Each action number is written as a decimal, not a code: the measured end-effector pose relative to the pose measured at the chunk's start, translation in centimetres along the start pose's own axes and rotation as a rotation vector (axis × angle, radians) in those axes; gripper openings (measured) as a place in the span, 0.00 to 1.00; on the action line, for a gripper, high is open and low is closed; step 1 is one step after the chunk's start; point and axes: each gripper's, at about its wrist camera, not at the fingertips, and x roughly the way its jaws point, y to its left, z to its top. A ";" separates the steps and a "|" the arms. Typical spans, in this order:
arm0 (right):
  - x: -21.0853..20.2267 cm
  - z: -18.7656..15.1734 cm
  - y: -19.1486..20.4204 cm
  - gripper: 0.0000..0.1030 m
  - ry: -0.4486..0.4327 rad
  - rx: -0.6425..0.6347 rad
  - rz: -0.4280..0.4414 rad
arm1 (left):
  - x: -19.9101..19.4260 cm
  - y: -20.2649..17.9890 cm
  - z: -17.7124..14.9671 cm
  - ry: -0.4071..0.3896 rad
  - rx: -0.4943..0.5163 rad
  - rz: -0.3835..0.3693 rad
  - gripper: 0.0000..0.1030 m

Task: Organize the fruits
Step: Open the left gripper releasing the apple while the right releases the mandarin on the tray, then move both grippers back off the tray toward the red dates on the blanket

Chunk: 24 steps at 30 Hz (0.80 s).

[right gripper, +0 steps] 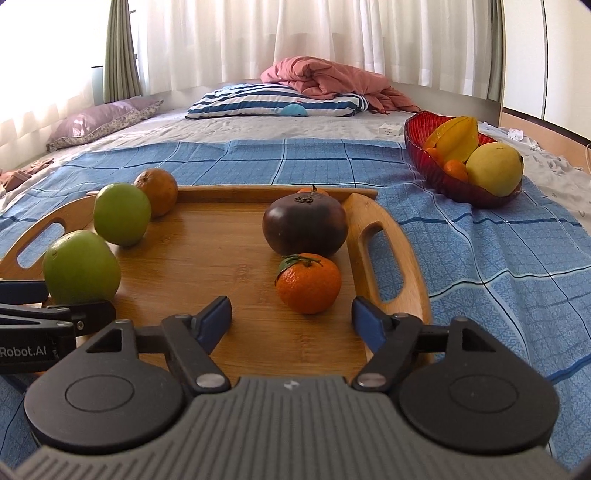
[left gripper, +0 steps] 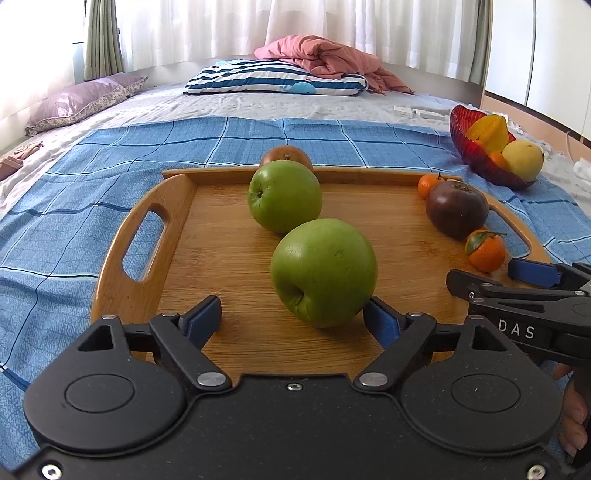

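- Left tongs gape wide; the right pad seems to touch the near green apple, the left stands apart.
- Right tongs wide open, holding nothing, mandarin at 12 o'clock.
- Both fruits sit on the wooden tray.
- Red fruit bowl lies at 2 o'clock on the bed.

Tray: wood, smooth, satin. Bowl: red ribbed glass, glossy. Cloth: blue woven checks, matt. Apples: smooth.

Bed, grey sheet, blue checked cloth over it. Striped pillow, lilac pillow, pink quilt near the window. White curtains, daylit; green drapes.
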 end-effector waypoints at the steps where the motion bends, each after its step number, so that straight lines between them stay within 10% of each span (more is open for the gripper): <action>1: -0.1 -0.1 0.1 0.84 0.001 -0.001 0.001 | 0.0 0.0 0.0 0.001 0.001 0.002 0.82; 24: -2.8 -1.6 0.3 0.90 0.017 0.012 0.024 | -2.5 0.5 -1.9 -0.002 0.000 -0.023 0.88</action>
